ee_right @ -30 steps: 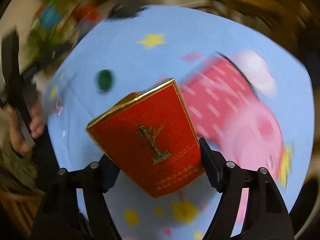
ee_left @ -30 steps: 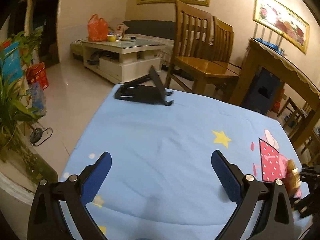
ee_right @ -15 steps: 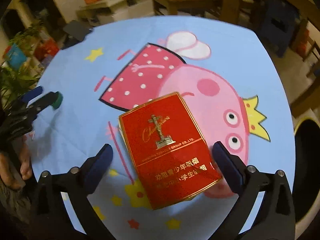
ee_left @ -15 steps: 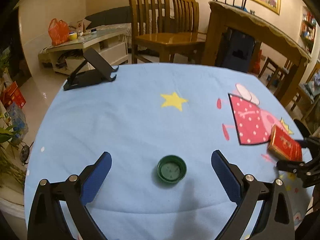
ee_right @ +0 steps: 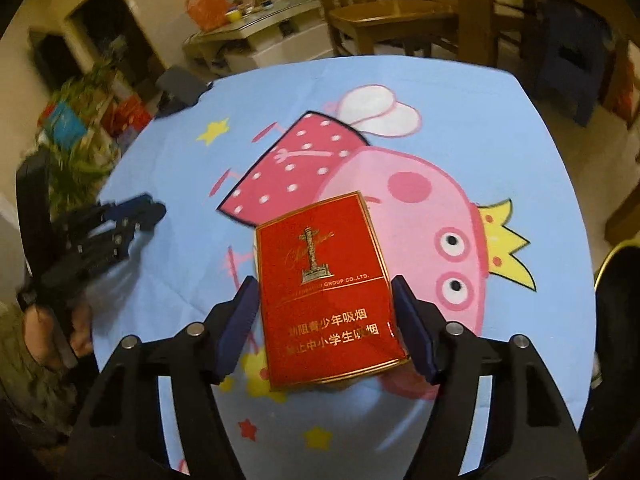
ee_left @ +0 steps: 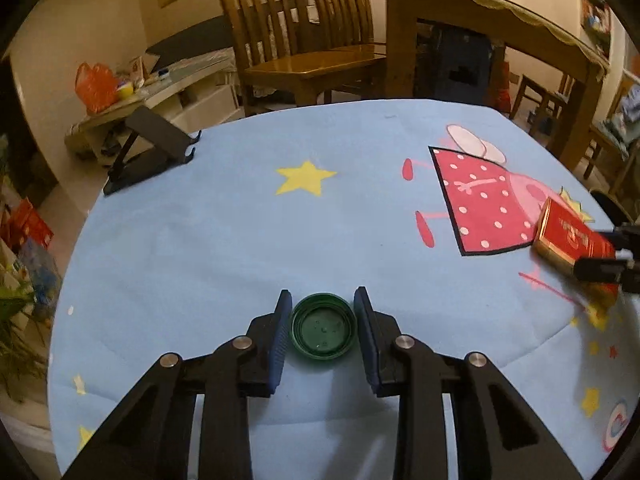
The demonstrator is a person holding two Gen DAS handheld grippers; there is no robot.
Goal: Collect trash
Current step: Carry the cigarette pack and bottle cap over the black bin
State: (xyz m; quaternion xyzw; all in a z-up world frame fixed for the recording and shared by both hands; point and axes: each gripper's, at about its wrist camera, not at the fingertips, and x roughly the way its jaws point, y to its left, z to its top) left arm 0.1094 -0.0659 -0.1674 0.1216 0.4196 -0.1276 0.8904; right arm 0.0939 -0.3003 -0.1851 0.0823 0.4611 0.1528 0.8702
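A green bottle cap (ee_left: 323,332) lies open side up on the blue cartoon tablecloth (ee_left: 224,240). My left gripper (ee_left: 323,326) has its fingers closed in on both sides of the cap. A red cigarette pack (ee_right: 326,292) lies flat on the cloth over the pig print. My right gripper (ee_right: 324,312) has its fingers against both long sides of the pack. The pack also shows in the left wrist view (ee_left: 572,240) with the right gripper's fingers around it. The left gripper shows at the left of the right wrist view (ee_right: 132,216).
A black folding stand (ee_left: 148,148) sits at the far left edge of the table. Wooden chairs (ee_left: 304,40) and a wooden table (ee_left: 500,28) stand beyond it. A dark bin (ee_right: 618,320) is at the right of the table. Plants and boxes (ee_right: 80,120) line the left floor.
Both grippers have closed in from wide open: the left around the green cap, the right around the red pack. Earlier the right gripper carried the pack in the air, then it lay on the cloth.
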